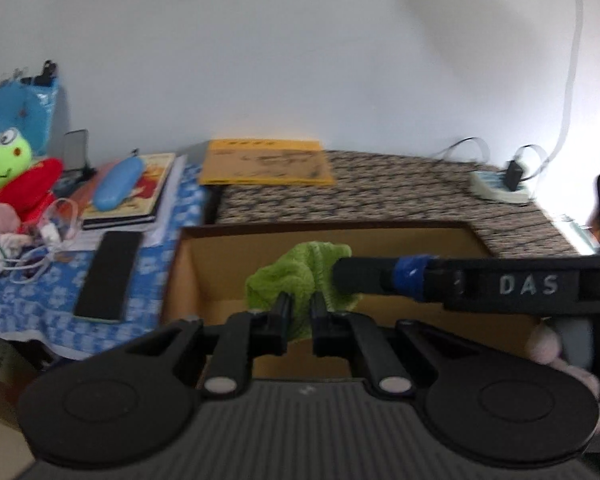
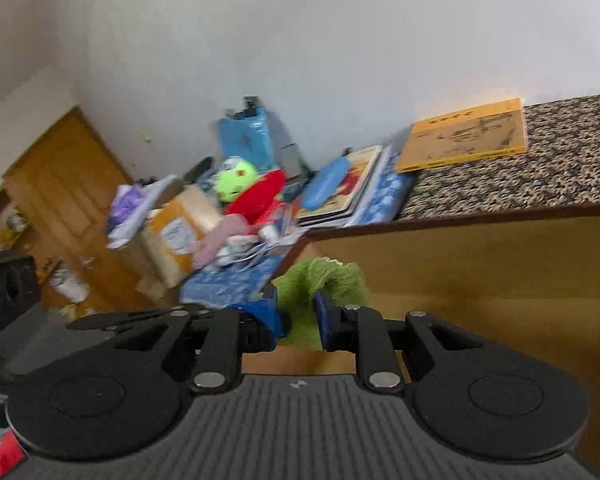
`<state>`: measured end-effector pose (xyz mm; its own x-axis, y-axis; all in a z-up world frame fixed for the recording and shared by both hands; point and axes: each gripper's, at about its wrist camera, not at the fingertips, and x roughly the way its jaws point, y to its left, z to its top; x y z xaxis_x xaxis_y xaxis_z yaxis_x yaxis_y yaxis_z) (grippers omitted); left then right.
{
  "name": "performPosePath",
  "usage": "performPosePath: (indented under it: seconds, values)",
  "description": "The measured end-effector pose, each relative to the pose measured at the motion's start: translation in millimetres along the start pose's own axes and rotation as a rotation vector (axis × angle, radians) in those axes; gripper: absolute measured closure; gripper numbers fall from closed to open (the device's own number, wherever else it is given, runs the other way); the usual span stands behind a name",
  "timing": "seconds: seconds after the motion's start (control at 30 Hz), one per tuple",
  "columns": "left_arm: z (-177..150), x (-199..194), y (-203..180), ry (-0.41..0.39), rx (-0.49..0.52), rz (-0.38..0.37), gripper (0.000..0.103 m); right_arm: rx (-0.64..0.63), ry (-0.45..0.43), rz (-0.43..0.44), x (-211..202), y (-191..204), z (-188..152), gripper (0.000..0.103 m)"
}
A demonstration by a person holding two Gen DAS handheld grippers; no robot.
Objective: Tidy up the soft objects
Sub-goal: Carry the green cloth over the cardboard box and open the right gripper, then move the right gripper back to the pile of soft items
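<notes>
Over the open box [image 1: 380, 244], by its near left corner, both grippers pinch one green cloth [image 1: 296, 276]: left gripper [image 1: 300, 312] and right gripper [image 2: 298, 312] clamped on its folds. If one lets go early, I'd guess it swings and drapes over the box rim instead of dropping in

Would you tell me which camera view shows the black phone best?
The left wrist view: the black phone lies flat on the blue checked cloth, whole and unobstructed. The right wrist view shows that cloth, but no phone can be made out there.
</notes>
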<state>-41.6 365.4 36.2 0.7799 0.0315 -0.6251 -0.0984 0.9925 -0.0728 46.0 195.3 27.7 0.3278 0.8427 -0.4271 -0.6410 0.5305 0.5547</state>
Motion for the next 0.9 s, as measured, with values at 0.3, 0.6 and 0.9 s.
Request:
performPosePath:
  seconds: [0.3, 0.6, 0.9]
  values:
    - [-6, 37, 28, 0.06, -0.006, 0.065, 0.064, 0.079, -0.051, -0.101, 5, -10, 3, 0.094]
    - [3, 25, 14, 0.046, 0.02, 0.097, 0.039, 0.106, -0.112, -0.203, -33, -6, -11, 0.093]
    - [18, 2, -30, 0.073, 0.074, 0.119, 0.039, -0.018, -0.167, -0.435, -73, 7, -20, 0.091]
